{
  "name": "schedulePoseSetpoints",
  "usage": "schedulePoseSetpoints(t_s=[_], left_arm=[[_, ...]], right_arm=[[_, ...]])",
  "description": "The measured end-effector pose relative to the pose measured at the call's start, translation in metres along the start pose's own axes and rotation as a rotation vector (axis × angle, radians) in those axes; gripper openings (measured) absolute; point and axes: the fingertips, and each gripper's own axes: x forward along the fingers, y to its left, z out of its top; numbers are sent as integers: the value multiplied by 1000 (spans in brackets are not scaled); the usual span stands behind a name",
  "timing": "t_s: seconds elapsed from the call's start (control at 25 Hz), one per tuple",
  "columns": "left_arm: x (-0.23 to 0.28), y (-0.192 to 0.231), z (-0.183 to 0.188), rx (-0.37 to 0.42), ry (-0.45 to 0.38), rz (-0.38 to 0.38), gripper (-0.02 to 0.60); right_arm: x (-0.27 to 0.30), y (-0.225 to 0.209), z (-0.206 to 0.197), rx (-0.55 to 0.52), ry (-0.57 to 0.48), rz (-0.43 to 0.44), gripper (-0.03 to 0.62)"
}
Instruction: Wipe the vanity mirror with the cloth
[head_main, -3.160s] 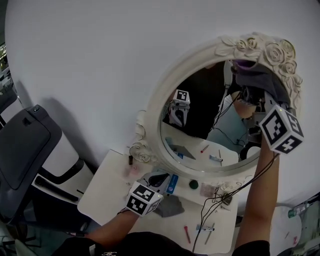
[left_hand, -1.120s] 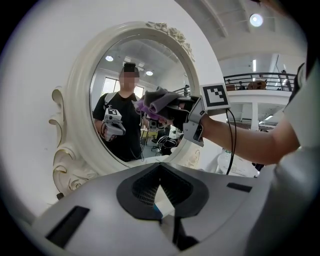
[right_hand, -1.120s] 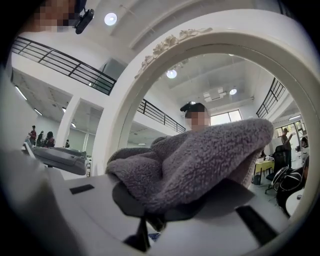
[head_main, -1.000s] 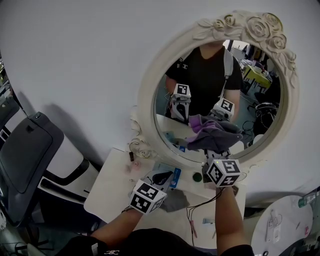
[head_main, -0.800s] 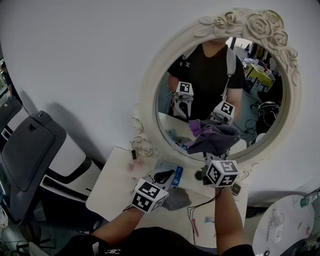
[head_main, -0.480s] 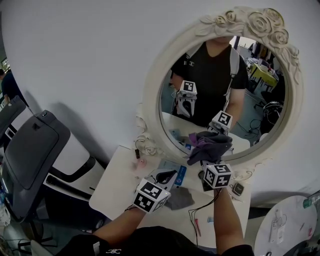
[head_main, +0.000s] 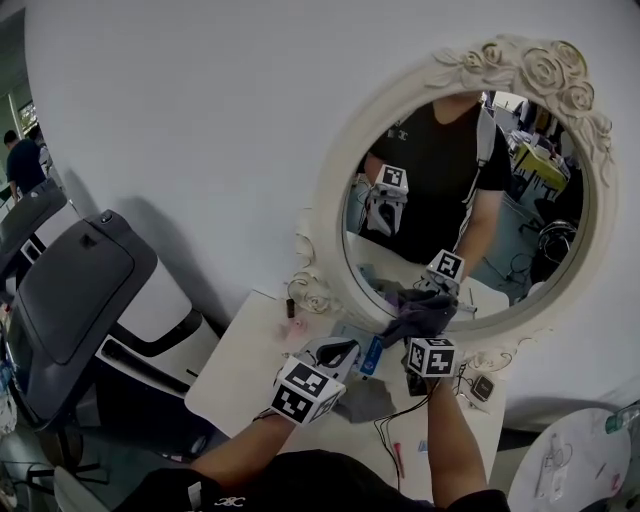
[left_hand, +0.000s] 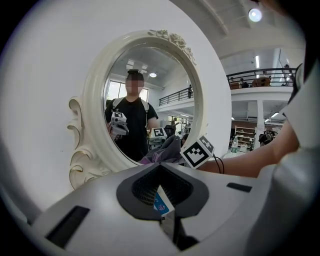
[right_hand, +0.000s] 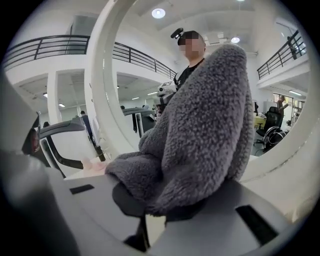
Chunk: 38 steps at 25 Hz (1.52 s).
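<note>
A person stands at a white counter (head_main: 235, 365) before a round vanity mirror (head_main: 500, 180) in an ornate white frame (head_main: 330, 200) carved with roses, a hand-held gripper in each of 2 hands. The right gripper (head_main: 418, 335) has its fingers clamped on a fluffy grey cloth (head_main: 420, 312), which is bunched against the lower part of the glass, just above the bottom of the frame. In the right gripper view the cloth rises from the fingers and covers much of the mirror. The left gripper (head_main: 335, 353) hangs low over the counter, below and to the left of the mirror. Its fingers are drawn together, and the left gripper view shows a blue-and-white packet (head_main: 372, 352) through the notch between them. The glass reflects the person's dark T-shirt and both marker cubes. A small dark bottle (head_main: 290, 307) stands on the counter beside the frame's scrollwork. A grey chair (head_main: 75, 290) stands to the left, near the white wall (head_main: 200, 120).
</note>
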Motion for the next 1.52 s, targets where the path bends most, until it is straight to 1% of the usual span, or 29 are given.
schedulePoseSetpoints(t_s=[0.12, 0.2, 0.28, 0.36, 0.44, 0.56, 0.68, 0.84, 0.96, 1.08, 1.24, 1.28, 1.36, 1.44, 1.52], left_arm=[[-7, 7, 1, -6, -14, 8, 0], [-13, 11, 2, -7, -24, 8, 0], [-19, 13, 3, -5, -32, 2, 0], [-23, 14, 2, -8, -40, -7, 0], [-26, 18, 1, -15, -46, -12, 0], [-30, 23, 2, -20, -59, -26, 0], [-35, 27, 3, -14, -75, -48, 0], [-47, 43, -1, -7, -77, -53, 0], [-57, 58, -5, 2, -69, -50, 0], [-68, 72, -8, 7, -65, -43, 0], [-77, 94, -15, -14, -60, -20, 0], [-77, 98, -15, -21, -63, -17, 0], [-76, 102, -15, -29, -67, -16, 0], [-73, 105, -15, -31, -66, -20, 0], [-65, 105, -16, -41, -63, -30, 0]], right_arm=[[1, 0, -1, -2, 40, -49, 29], [3, 1, -2, -15, 67, -65, 29], [0, 4, -1, -57, 94, -86, 29], [-10, 14, 10, -130, 80, -96, 28], [-23, 34, 37, -177, -4, -64, 28], [-49, 67, 95, -184, -164, -8, 28], [-89, 92, 168, -197, -344, 31, 29], [-151, 117, 278, -251, -577, 46, 28], [-193, 123, 354, -247, -704, 53, 29], [-214, 120, 410, -220, -740, 48, 29], [-226, 122, 456, -146, -753, 34, 29], [-226, 124, 461, -145, -760, 17, 28], [-223, 125, 460, -173, -770, -43, 28], [-214, 128, 454, -216, -749, -96, 28], [-206, 132, 450, -251, -733, -115, 28]])
